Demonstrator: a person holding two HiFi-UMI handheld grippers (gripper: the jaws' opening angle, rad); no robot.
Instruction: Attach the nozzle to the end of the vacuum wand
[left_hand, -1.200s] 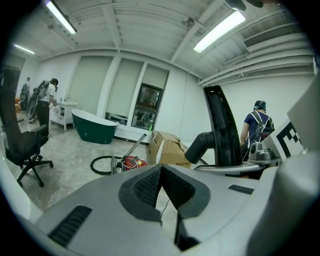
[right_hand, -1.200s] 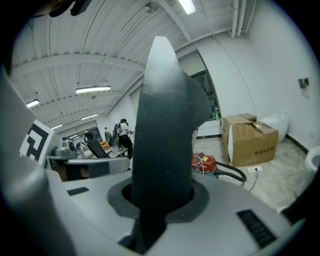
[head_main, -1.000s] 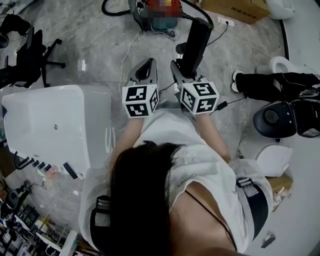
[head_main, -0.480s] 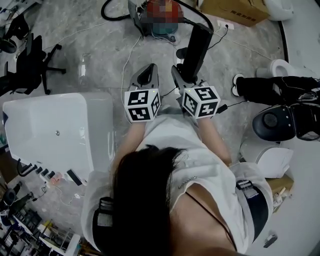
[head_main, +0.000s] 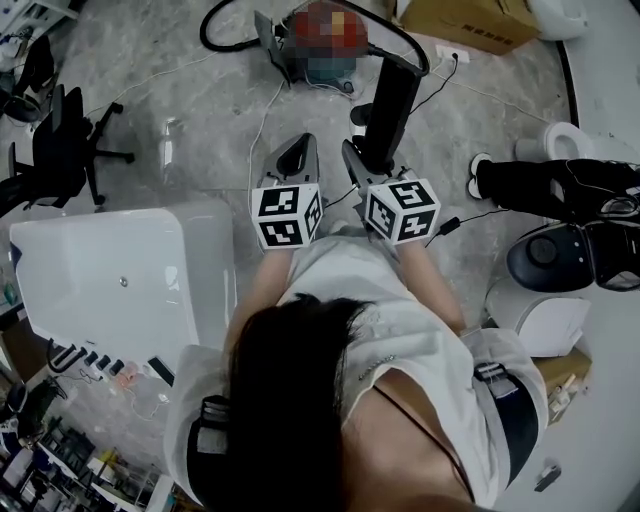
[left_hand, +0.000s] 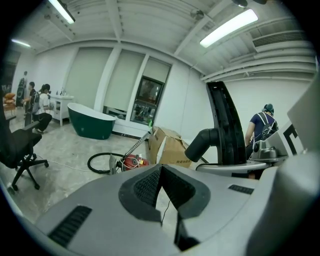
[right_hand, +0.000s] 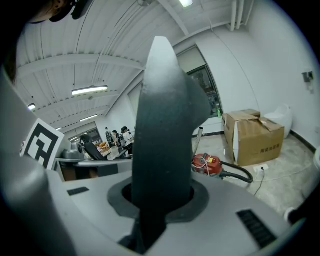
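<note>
Black floor nozzle (head_main: 390, 95) upright in the right gripper (head_main: 362, 160), gripped by its lower end, fingers (right_hand: 197, 200) closed tight around it. Elbow neck jutting sideways toward the left gripper (head_main: 296, 150). Left gripper just beside, not touching the nozzle, fingers (left_hand: 146, 187) pressed together with nothing between them. Both held above the grey marbled floor (head_main: 200, 110).

Plain only from the head view: the two grippers side by side in front of a person in a white shirt. Red vacuum canister (head_main: 322, 50) on the floor beyond the nozzle, partly under a mosaic patch. Black hose (head_main: 215, 20) looping off to its left. White bathtub (head_main: 120, 260) close at the person's left, black office chair (head_main: 60, 140) past it.

Plain only from the gripper views: metal vacuum wand (left_hand: 134, 146) slanting up from beside the canister, free end raised, well apart from the nozzle. Cardboard box (right_hand: 255, 135) behind the canister, near the floor's far edge by the wall.

Left gripper view alone: green bathtub (left_hand: 92, 122) along the far wall, seated people beyond the chair, and the nozzle in side profile with its neck showing. Right gripper view alone: nozzle filling the middle, its base sunk between the fingers.
</note>
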